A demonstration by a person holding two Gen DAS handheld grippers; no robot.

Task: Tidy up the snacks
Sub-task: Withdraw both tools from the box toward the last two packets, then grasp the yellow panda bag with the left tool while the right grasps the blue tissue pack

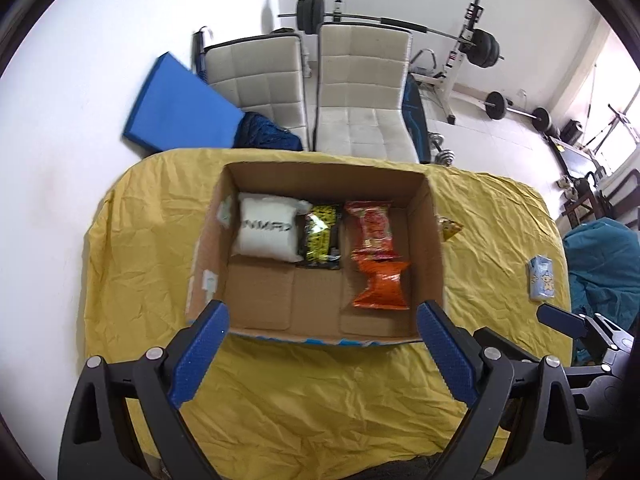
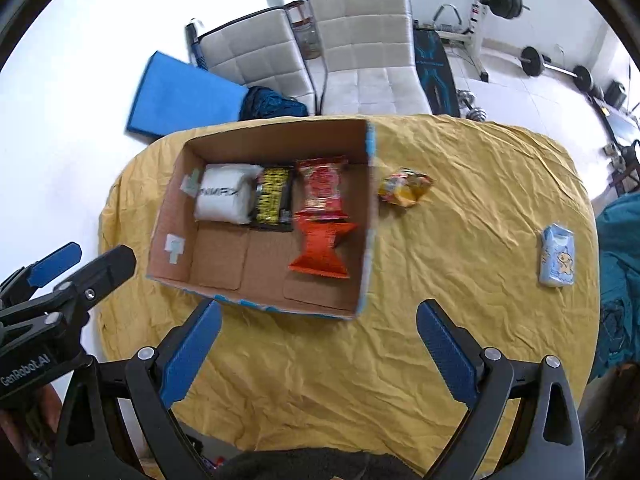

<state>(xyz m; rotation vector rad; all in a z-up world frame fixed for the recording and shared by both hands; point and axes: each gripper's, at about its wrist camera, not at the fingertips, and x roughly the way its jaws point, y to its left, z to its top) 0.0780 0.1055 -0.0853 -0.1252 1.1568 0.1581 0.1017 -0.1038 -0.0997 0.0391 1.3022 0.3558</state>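
Note:
An open cardboard box [image 1: 434,248] [image 2: 370,224] stands on a yellow cloth. Inside lie a white packet [image 1: 267,229] [image 2: 222,196], a black-and-yellow packet [image 1: 320,236] [image 2: 274,200], a red packet [image 1: 371,229] [image 2: 322,186] and an orange packet [image 1: 382,284] [image 2: 322,250]. A yellow snack bag [image 2: 405,186] [image 1: 450,227] lies right of the box. A light blue pack [image 2: 557,254] [image 1: 542,278] lies further right. My left gripper [image 1: 322,312] hangs open above the box's near edge, holding nothing. My right gripper [image 2: 320,316] is open and bare over the cloth, near the box's front right corner.
The yellow cloth [image 1: 320,392] [image 2: 460,320] covers the table. Two white chairs [image 1: 360,92] stand behind the far edge, a blue mat [image 1: 176,104] leans on the wall, and weight equipment [image 1: 476,48] is beyond. A teal cushion [image 2: 618,272] sits at the right.

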